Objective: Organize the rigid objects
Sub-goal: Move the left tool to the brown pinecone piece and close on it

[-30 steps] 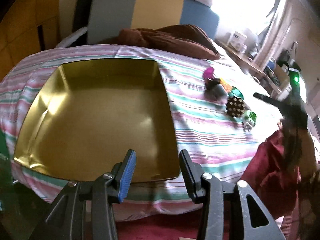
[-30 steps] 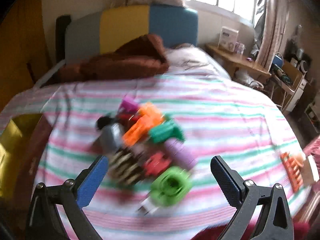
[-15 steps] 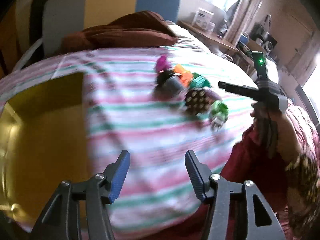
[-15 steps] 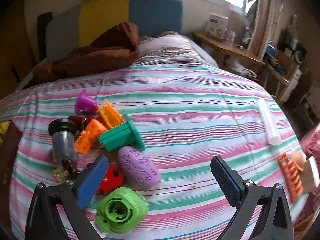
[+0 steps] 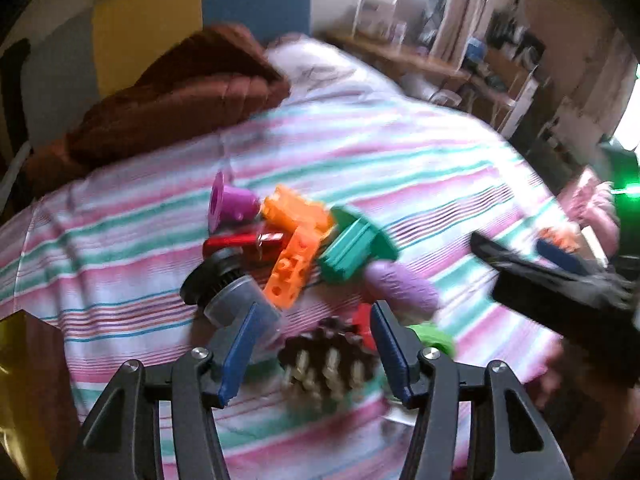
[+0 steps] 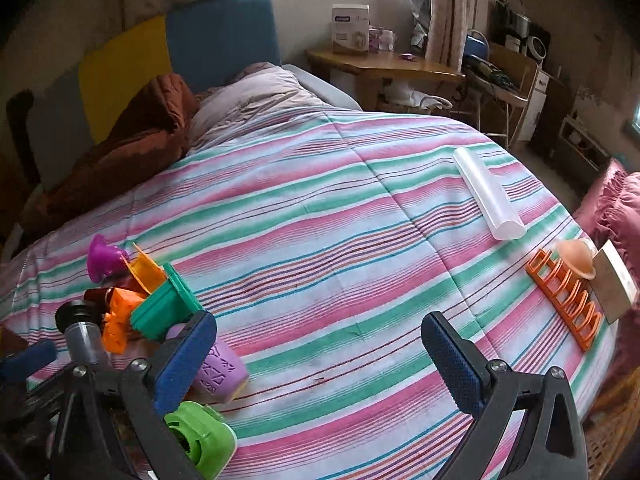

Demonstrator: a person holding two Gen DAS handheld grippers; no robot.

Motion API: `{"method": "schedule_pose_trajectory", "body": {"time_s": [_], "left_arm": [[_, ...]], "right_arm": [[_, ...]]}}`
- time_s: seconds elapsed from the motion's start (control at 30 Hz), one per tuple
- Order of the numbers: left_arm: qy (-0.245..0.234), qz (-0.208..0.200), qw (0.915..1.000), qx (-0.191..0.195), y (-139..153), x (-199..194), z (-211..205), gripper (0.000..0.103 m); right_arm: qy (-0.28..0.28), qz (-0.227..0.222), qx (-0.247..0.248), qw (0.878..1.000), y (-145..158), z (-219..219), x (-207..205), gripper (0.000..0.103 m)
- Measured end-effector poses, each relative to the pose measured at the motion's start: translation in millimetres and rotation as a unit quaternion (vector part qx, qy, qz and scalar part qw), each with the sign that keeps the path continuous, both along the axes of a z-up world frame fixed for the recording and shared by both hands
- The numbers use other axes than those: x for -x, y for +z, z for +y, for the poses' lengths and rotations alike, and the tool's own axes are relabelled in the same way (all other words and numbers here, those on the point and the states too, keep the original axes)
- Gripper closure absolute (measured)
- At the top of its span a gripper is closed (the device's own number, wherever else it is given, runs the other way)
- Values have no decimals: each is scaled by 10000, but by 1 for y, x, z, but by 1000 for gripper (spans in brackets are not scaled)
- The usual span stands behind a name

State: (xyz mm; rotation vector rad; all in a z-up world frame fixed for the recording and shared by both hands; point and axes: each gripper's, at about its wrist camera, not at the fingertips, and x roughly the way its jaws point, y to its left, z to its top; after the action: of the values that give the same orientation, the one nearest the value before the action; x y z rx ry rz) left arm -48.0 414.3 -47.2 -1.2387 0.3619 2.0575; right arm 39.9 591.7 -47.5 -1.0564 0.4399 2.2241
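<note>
A pile of small plastic parts lies on the striped bedspread (image 5: 360,152): a purple funnel (image 5: 230,204), an orange block (image 5: 294,248), a green flanged piece (image 5: 352,248), a lilac cylinder (image 5: 400,284), a black-capped grey jar (image 5: 228,292) and a lime green part (image 6: 200,440). My left gripper (image 5: 316,344) hangs open just above the pile's near side, with a brown studded piece (image 5: 328,356) below the gap between its fingers, untouched. To the right of the pile my right gripper (image 6: 320,352) stands open over bare bedspread (image 6: 340,240), holding nothing.
A gold tin (image 5: 20,380) shows at the left edge. On the bed's right side lie a white tube (image 6: 486,194), an orange rack (image 6: 564,300), a peach dome (image 6: 574,258) and a flat card (image 6: 614,286). A brown blanket (image 5: 180,92) lies at the headboard.
My left gripper swung right from over the gold tin to the pile, and its jaws widened. My right gripper slid right, so the pile is now at its left.
</note>
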Motion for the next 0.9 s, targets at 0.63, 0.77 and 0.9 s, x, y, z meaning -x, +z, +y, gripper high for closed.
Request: {"method": "schedule_pose_trajectory", "body": {"time_s": [0.63, 0.77, 0.9], "left_arm": [[693, -236, 9952, -657, -16, -21, -122, 47], [715, -284, 9926, -936, -15, -29, -138, 47], [272, 44, 9963, -820, -10, -46, -126, 47]], "right_arm": [[232, -11, -179, 9996, 3, -13, 4, 0], [323, 42, -99, 9994, 2, -15, 4, 0], [373, 42, -117, 9992, 2, -17, 6, 0]]}}
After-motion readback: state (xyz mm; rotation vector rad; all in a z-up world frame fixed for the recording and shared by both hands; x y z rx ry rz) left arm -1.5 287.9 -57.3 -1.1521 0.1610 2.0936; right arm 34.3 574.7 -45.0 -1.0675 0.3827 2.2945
